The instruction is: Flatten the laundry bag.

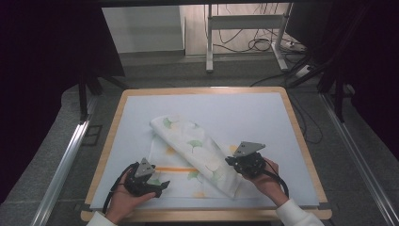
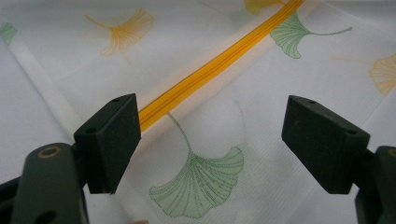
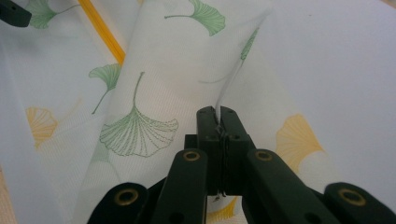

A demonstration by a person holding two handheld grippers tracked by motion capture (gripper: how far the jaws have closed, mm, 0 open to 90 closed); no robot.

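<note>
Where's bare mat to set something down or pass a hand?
Free: the far strip of the mat beyond the cloth, and the right strip beside it. Crowded: the near middle, where the left gripper hovers open and the right gripper pinches the cloth's fold.

Three cameras covering one table (image 1: 301, 141)
High view is looking forward and down from above; both gripper views are sitting close over the leaf-printed cloth (image 1: 197, 150), sharing its orange stripe (image 2: 219, 60).

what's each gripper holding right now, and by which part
The right gripper pinches the ginkgo-print cloth at its folded edge. The left gripper holds nothing, jaws open.
</note>
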